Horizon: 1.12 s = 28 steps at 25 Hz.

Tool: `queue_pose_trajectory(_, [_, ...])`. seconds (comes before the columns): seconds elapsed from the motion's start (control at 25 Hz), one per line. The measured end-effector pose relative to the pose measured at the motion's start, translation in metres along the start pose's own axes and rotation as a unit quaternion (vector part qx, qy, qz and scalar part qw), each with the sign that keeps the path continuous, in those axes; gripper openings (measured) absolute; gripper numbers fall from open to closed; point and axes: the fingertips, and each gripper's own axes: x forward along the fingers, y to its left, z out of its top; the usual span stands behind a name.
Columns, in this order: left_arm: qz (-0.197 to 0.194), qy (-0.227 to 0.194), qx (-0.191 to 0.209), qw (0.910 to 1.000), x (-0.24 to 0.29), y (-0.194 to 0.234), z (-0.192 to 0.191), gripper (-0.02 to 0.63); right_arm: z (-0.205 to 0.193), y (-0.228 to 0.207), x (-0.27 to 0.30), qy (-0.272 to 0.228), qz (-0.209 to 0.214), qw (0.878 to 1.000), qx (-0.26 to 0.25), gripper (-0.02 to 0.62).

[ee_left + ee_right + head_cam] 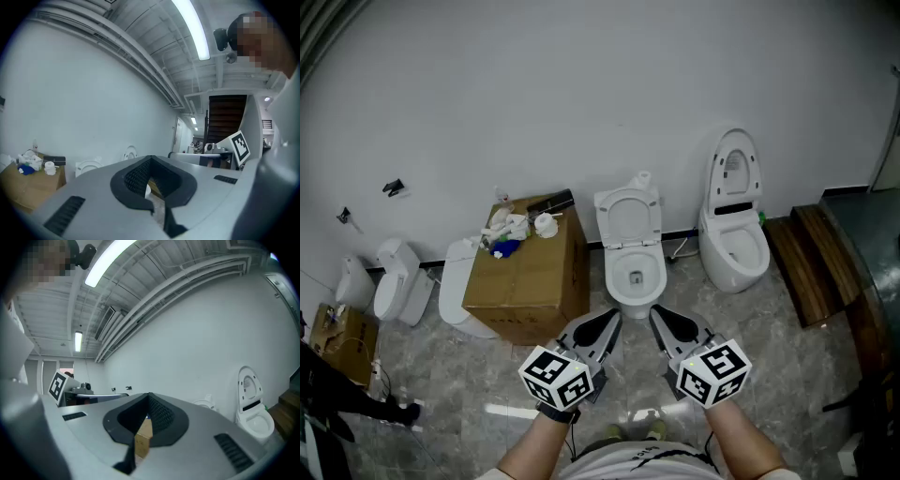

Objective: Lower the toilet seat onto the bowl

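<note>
left tool (613,320): closed, empty | right tool (657,315): closed, empty | toilet seat (607,218): upright, apart from both tools

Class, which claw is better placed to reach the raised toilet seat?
Marginally the right claw: both sit equally near the raised toilet seat, but the cardboard box crowds the left claw.

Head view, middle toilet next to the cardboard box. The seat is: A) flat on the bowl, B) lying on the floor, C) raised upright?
C: the toilet seat stands upright at the back, which leaves the bowl open below it.
</note>
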Motion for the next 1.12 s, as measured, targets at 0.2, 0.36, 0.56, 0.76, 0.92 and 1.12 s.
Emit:
queue_pose_trajectory(0.2, [0.002, 0.002, 0.006, 1.0, 0.006, -0.01, -0.004, 0.009, -0.001, -0.007, -0.01, -0.001, -0.001, 1.0, -0.01, 0.015])
queue_pose_trajectory(0.36, [0.008, 0.005, 0.002, 1.0, 0.006, -0.011, -0.009, 0.009, -0.002, -0.014, -0.017, -0.014, 0.004, 1.0, 0.006, 0.015])
queue_pose_trajectory(0.56, [0.02, 0.003, 0.007, 0.9998, 0.008, 0.004, 0.0, 0.009, 0.012, -0.033, -0.019, -0.049, 0.014, 0.996, 0.074, 0.017])
queue_pose_trajectory(0.76, [0.032, -0.005, 0.005, 0.9995, 0.013, 0.028, 0.002, 0.009, 0.01, -0.044, -0.012, -0.05, 0.006, 0.996, 0.075, 0.017])
queue_pose_trajectory(0.92, [0.032, -0.006, -0.003, 0.9995, 0.025, 0.051, 0.0, 0.009, 0.002, -0.055, 0.005, -0.037, 0.0, 0.996, 0.076, 0.017])
queue_pose_trajectory(1.12, [0.013, -0.009, -0.02, 0.9997, 0.051, 0.1, 0.001, 0.009, 0.001, -0.07, 0.052, -0.024, -0.005, 0.998, 0.064, 0.017])
